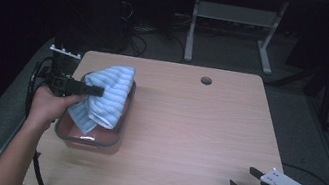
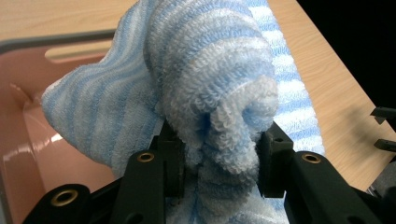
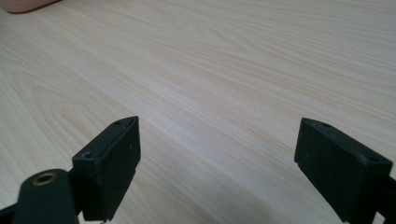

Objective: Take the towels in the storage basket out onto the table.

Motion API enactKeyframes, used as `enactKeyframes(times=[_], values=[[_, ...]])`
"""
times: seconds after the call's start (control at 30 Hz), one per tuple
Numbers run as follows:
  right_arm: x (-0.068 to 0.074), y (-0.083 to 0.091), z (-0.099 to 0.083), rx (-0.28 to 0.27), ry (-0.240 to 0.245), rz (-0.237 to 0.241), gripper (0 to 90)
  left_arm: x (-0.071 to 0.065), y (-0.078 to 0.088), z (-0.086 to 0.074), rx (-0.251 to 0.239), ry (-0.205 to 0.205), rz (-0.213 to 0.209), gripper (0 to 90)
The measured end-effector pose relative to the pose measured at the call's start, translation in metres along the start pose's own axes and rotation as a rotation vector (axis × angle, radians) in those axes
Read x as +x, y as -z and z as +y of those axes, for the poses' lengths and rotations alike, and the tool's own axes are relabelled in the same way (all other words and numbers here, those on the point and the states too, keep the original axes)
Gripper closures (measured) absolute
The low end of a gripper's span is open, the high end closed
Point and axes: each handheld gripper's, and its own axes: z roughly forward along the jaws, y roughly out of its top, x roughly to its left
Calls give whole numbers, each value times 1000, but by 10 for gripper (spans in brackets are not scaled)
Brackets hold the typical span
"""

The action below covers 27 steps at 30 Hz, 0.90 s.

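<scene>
A blue and white striped towel (image 1: 105, 94) hangs bunched over a pink tub with a grey rim (image 1: 89, 142) at the table's left side. My left gripper (image 1: 95, 91) is shut on a fold of it and holds it above the tub. In the left gripper view the towel (image 2: 210, 79) bulges up between the two black jaws, and the tub's pink inside (image 2: 28, 140) shows to the left. My right gripper (image 1: 245, 179) rests near the front right corner of the table, open. In the right gripper view its gripper (image 3: 217, 163) has nothing but bare wood between the jaws.
The wooden table (image 1: 197, 128) has a round cable hole (image 1: 206, 80) near its far edge. A white-legged desk frame (image 1: 234, 28) and cables stand on the dark floor behind. The tub's corner (image 3: 25, 4) shows at the top left of the right gripper view.
</scene>
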Motion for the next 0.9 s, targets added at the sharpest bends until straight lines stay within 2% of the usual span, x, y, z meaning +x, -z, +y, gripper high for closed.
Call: enactKeyframes(times=[0.4, 0.9], values=[[0, -1, 1, -2, -3, 3, 137, -14, 0, 13, -16, -4, -19, 613], [-1, -1, 2, -1, 0, 6, 137, -42, -13, 33, 0, -67, -41, 613]])
